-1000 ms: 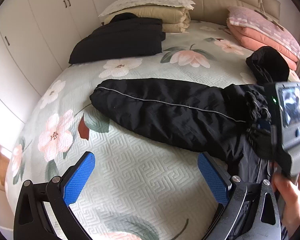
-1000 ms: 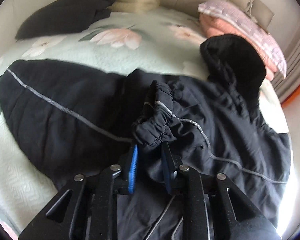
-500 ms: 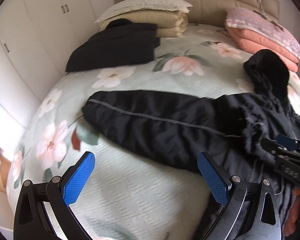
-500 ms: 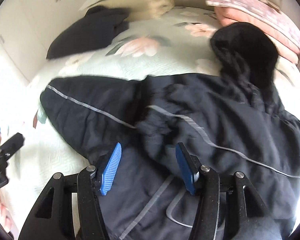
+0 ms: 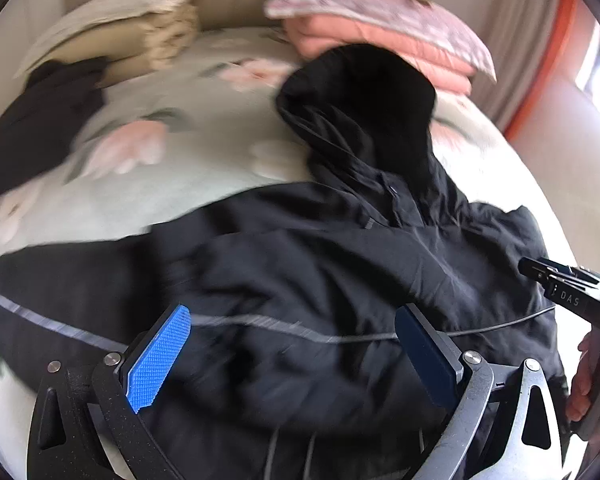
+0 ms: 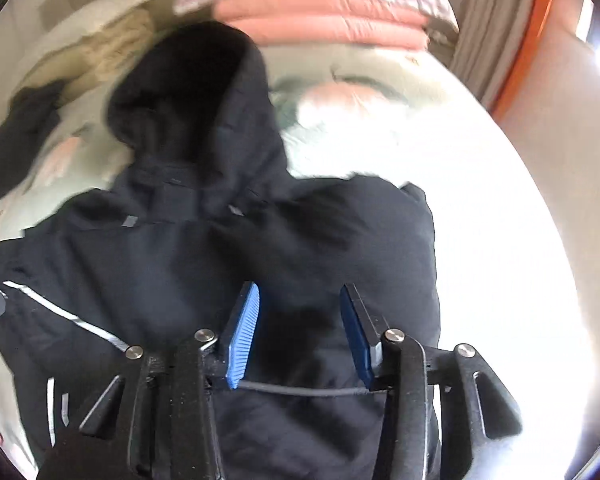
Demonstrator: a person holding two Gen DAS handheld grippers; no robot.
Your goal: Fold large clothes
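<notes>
A: Where is open bedding shown?

B: Bare pale-green floral bedspread point(image 6: 440, 168) is seen to the right of the black hooded padded jacket point(image 6: 228, 248), reaching the bed edge, and again left of the hood point(image 5: 356, 96).

A: What is shown as obstruction?

B: The head end is closed off by the folded pink quilt stack point(image 5: 384, 40) and the beige folded quilt under a pillow point(image 5: 140, 28). A second folded black garment point(image 5: 32, 120) is shown at far left.
</notes>
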